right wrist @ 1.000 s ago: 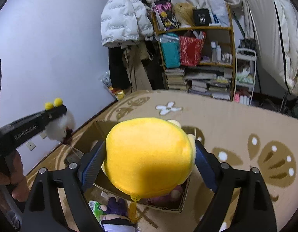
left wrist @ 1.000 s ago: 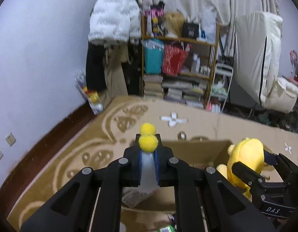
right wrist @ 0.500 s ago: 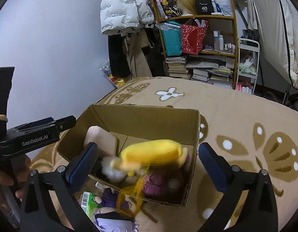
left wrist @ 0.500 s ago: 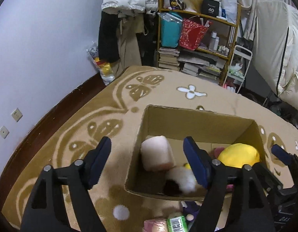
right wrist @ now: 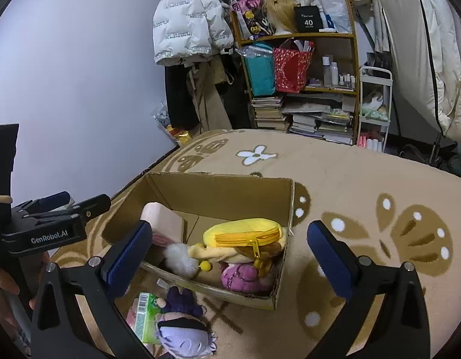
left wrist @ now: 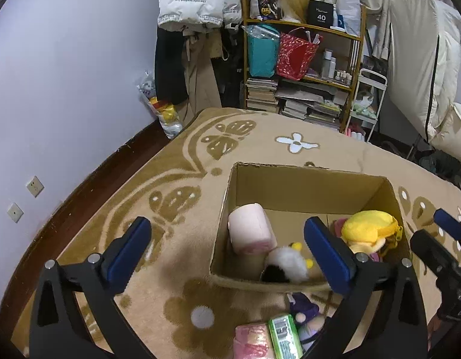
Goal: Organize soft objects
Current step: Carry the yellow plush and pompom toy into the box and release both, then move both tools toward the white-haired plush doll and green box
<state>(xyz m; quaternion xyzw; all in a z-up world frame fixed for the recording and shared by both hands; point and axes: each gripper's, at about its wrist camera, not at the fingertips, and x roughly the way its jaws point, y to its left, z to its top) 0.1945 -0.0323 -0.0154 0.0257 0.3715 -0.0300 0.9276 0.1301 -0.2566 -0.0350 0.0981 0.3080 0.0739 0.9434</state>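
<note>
My left claw (left wrist: pixel 227 249) is matt black plastic with small metal screws, and its pads (left wrist: pixel 127 251) are blue ribbed rubber; my right claw (right wrist: pixel 227 252) is built the same. The box (left wrist: pixel 305 185) is plain brown cardboard, dull, with rough torn edges. Inside lie a smooth pink plush (left wrist: pixel 251 233), a fuzzy white toy (left wrist: pixel 287 264) and a yellow cloth pouch (right wrist: pixel 245 233) with a zip. The rug (left wrist: pixel 176 197) is soft, short-piled and matt. The green pack (right wrist: pixel 146 314) looks glossy.
</note>
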